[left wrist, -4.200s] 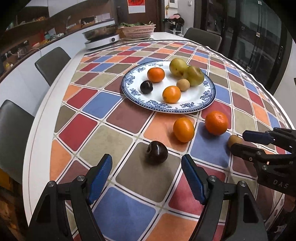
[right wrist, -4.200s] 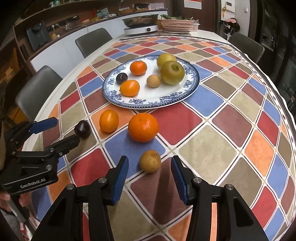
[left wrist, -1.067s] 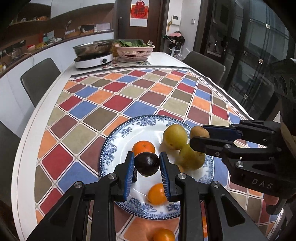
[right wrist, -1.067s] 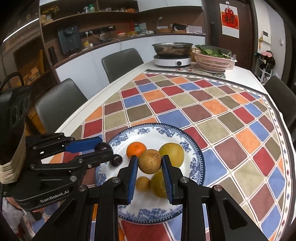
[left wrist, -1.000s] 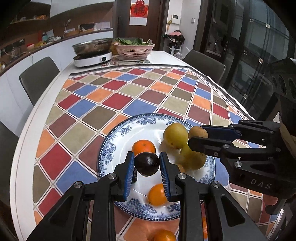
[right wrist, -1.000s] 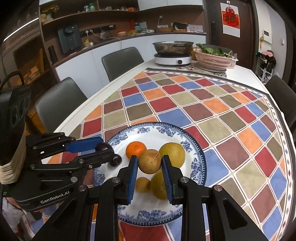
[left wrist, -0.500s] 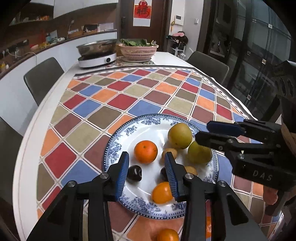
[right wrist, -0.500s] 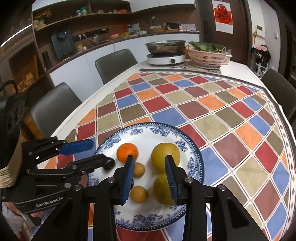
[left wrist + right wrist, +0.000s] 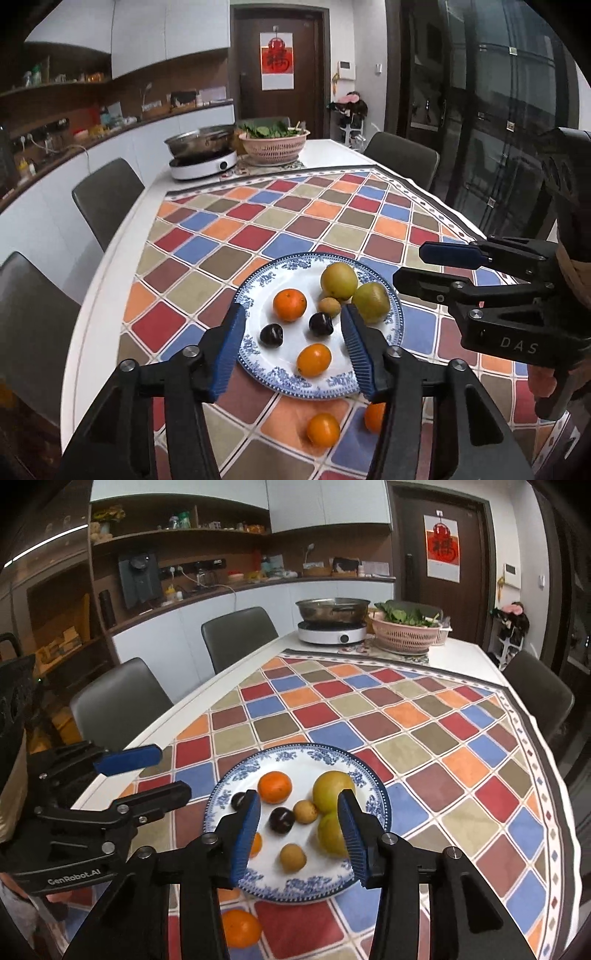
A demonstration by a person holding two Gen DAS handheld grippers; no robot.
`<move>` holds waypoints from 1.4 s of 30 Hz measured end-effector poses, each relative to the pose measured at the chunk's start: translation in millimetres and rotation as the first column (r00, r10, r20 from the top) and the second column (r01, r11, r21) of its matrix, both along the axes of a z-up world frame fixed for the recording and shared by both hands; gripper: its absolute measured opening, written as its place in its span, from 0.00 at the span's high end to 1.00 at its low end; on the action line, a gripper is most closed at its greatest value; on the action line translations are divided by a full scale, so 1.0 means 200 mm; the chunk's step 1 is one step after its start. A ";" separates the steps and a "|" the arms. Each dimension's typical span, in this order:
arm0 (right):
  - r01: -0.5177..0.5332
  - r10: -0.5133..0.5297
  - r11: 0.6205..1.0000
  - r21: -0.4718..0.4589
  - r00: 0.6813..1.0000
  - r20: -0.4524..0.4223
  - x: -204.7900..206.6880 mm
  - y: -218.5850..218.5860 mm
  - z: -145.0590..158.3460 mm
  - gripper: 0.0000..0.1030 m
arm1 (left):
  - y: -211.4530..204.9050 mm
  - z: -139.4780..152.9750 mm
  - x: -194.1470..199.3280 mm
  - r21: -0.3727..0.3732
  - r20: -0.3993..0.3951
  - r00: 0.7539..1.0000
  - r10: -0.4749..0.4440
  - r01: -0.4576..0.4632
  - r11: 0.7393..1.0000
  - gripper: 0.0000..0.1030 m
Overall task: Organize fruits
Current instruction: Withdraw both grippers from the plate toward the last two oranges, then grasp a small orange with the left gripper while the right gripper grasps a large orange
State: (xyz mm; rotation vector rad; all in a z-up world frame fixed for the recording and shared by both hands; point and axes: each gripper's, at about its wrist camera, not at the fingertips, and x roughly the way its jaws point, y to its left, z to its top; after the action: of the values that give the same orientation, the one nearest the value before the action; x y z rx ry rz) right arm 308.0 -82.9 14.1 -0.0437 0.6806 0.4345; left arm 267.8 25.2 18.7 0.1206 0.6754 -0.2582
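Left gripper (image 9: 292, 346) and right gripper (image 9: 299, 829), jaws wide and empty, hover above the plate (image 9: 396, 322) at lower centre, which gathers seven fruits. Two oranges (image 9: 323, 429) lie off it on the tablecloth (image 9: 258, 236), bottom centre, presumably awaiting collection.
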 end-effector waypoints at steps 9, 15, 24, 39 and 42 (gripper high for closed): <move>-0.022 0.022 1.000 -0.010 1.000 0.012 -0.19 0.01 0.04 0.57 | 0.01 0.03 -0.18 0.035 0.034 0.999 -0.014 0.012 0.999 0.37; -0.039 0.038 0.998 -0.041 0.999 -0.009 -0.28 0.05 -0.01 0.57 | 0.03 -0.01 -0.26 0.052 0.028 0.999 -0.025 0.024 0.998 0.35; -0.073 0.069 0.990 -0.122 0.997 -0.041 -0.37 0.11 -0.12 0.57 | 0.03 -0.13 -0.34 0.111 0.013 0.995 -0.095 0.093 0.989 0.35; -0.172 0.142 0.963 -0.210 0.978 -0.150 -0.38 0.19 -0.34 0.57 | 0.00 -0.35 -0.28 0.132 -0.080 0.968 -0.239 0.248 0.960 0.36; -0.194 0.158 0.956 -0.219 0.973 -0.170 -0.37 0.20 -0.37 0.57 | 0.00 -0.39 -0.26 0.124 -0.103 0.960 -0.260 0.272 0.954 0.40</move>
State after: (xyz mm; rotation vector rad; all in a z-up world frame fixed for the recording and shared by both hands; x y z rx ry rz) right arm 234.3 -42.1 -60.7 -0.3003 0.8793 0.5307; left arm 216.0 25.3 -60.1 0.3349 0.7622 -0.4786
